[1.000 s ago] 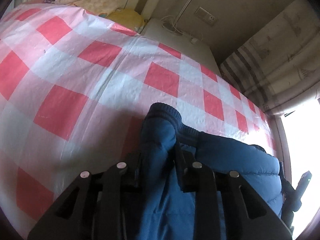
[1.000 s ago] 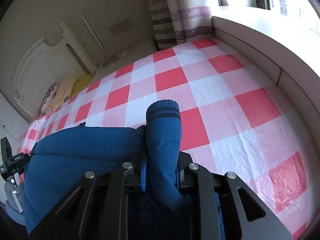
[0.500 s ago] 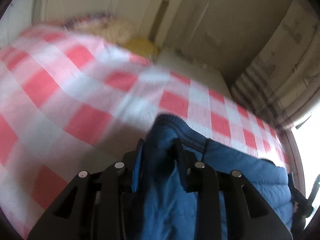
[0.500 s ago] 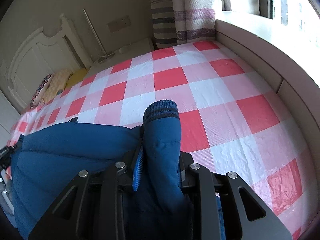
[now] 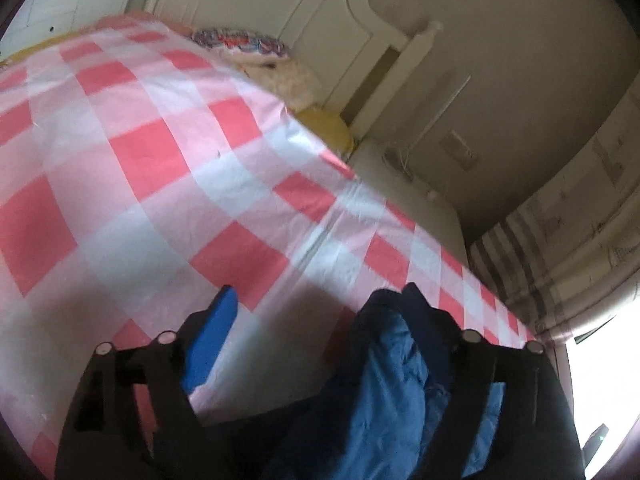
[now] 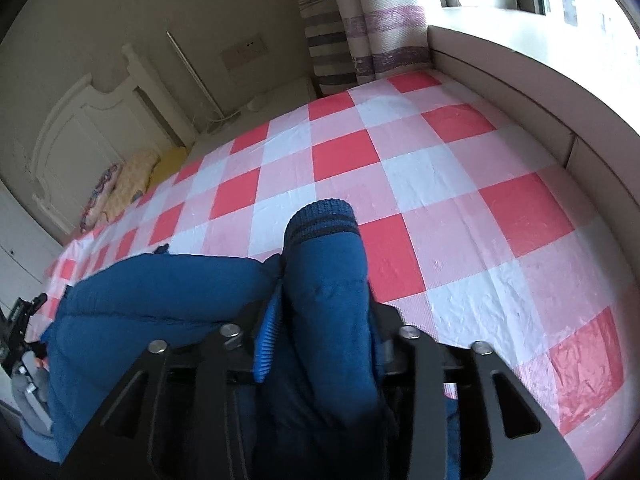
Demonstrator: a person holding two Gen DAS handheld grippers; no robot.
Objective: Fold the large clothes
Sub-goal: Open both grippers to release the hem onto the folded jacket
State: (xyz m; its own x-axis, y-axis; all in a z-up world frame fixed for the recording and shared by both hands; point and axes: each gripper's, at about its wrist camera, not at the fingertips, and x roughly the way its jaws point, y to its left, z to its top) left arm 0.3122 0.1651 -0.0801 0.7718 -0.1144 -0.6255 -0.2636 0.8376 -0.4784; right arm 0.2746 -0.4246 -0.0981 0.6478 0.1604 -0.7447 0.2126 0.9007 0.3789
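Note:
A blue puffer jacket (image 6: 168, 300) lies on the bed's red-and-white checked sheet (image 6: 420, 184). My right gripper (image 6: 324, 320) is shut on one jacket sleeve; its ribbed cuff (image 6: 320, 220) sticks out past the fingers. In the left wrist view my left gripper (image 5: 332, 320) is open. Its blue-padded left finger (image 5: 212, 340) stands free over the sheet (image 5: 160, 184). The other sleeve (image 5: 392, 364) rests loose against the right finger. The left gripper shows small at the right wrist view's left edge (image 6: 20, 320).
A white headboard (image 5: 360, 40) and pillows (image 5: 272, 64) stand at the bed's head. A nightstand (image 6: 280, 92) and striped curtains (image 6: 360, 32) are by the wall. A low window ledge (image 6: 540, 92) runs along the bed's right side.
My left gripper has opened and let go of the sleeve, and its view has swung up and left. The right gripper stays shut on its sleeve, almost still.

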